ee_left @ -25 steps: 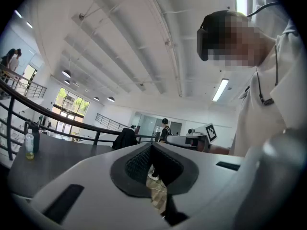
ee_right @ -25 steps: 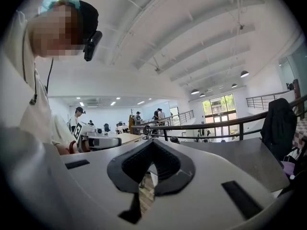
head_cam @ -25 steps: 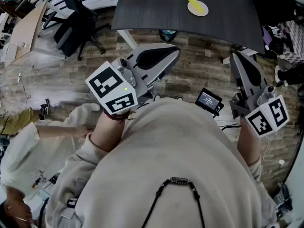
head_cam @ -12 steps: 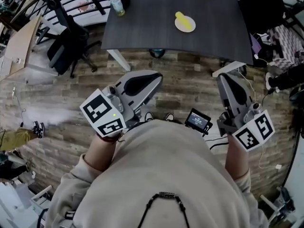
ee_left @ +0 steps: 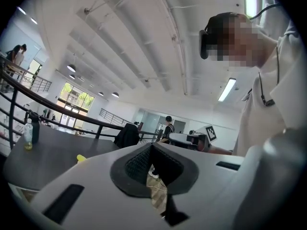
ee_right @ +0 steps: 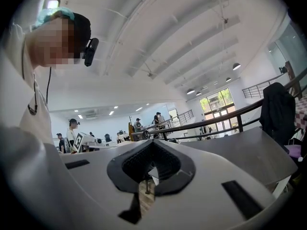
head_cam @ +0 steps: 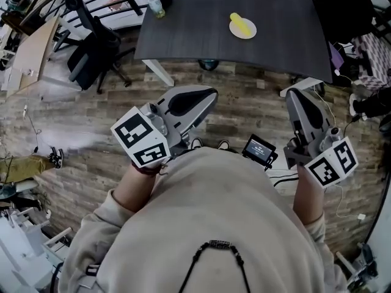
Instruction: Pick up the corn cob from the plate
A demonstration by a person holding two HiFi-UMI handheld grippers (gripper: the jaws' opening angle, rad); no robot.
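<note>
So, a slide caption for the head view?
Standing short of the dark table, left gripper and right gripper shut, corn cob untouched on its plate.

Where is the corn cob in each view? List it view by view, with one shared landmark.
Head view: corn cob on the plate, top centre, on the dark table.
Left gripper view: corn cob, a yellow speck, lower left, on the dark table.
Right gripper view: not in it; dark table at right.
Shared landmark: the dark table.

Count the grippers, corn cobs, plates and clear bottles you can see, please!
Grippers: 2 (left gripper, right gripper)
Corn cob: 1
Plate: 1
Clear bottle: 1
Total: 5
</note>
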